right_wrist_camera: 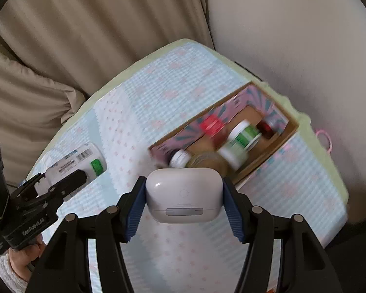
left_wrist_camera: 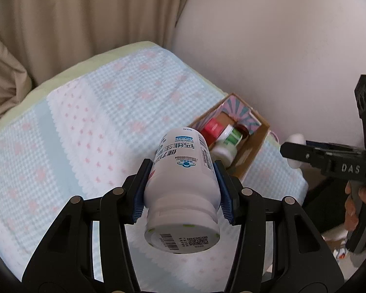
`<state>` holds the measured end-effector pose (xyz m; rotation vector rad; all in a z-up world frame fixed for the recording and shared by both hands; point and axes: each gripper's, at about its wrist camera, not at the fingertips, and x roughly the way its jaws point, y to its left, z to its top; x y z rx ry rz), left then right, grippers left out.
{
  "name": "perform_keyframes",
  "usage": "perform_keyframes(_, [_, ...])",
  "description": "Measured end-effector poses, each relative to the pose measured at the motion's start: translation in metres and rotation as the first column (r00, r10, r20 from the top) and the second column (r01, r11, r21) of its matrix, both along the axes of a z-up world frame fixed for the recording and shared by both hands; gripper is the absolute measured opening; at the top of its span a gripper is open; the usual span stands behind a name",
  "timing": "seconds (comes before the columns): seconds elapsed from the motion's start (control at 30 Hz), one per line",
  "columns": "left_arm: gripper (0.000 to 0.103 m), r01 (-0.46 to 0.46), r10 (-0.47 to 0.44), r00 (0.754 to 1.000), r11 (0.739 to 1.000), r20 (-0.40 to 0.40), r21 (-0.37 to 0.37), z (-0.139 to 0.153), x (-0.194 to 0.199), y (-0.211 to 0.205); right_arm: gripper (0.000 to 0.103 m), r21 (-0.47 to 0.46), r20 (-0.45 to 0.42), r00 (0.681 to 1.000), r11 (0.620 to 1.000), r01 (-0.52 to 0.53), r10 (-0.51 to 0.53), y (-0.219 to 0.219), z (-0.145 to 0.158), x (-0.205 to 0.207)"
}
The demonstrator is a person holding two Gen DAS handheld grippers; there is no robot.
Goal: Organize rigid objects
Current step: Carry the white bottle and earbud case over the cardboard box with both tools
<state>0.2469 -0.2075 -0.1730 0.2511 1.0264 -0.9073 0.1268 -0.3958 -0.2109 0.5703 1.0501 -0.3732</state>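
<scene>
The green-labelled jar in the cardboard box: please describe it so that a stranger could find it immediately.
On the checked cloth stands an open cardboard box near the wall. The green-labelled jar lies inside it, about mid-box, right of the red-capped bottle. Only it has a white lid and a green label.

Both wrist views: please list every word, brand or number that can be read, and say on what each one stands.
"Calcium": white bottle, upside down.
"90": same bottle, upside down, near its far end.
"DAS": right gripper, on its black body.
Chinese characters on the bottle: too uncertain to quote.
Barcode, QR code and small print on the bottle: too small.
White lettering on the left gripper: blurred.
Earbud case: no text.
</scene>
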Motion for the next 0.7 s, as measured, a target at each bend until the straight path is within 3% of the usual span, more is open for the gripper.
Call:
perform_keyframes(0.2, [0.047, -0.037, 0.038, 0.999, 0.999, -0.020, 0.033, -0.019, -0.009, -0.059, 0.056, 0.004, -0.026, 0.998, 0.998, -0.063, 0.063, -0.080, -0.016, 0.011])
perform_keyframes(0.37, [0.047, -0.068, 0.071, 0.995, 0.996, -0.067, 0.053, -0.054, -0.006, -0.092, 0.056, 0.014, -0.075, 0.993, 0.996, -0.093, 0.093, -0.140, -0.041, 0.029])
perform_keyframes(0.7, [0.047, -0.117, 0.139, 0.978, 0.983, -0.155, 0.144, -0.135, 0.015, -0.133, 0.056, 0.074, -0.143, 0.973, 0.982, -0.174, 0.183, -0.195, -0.108, 0.077])
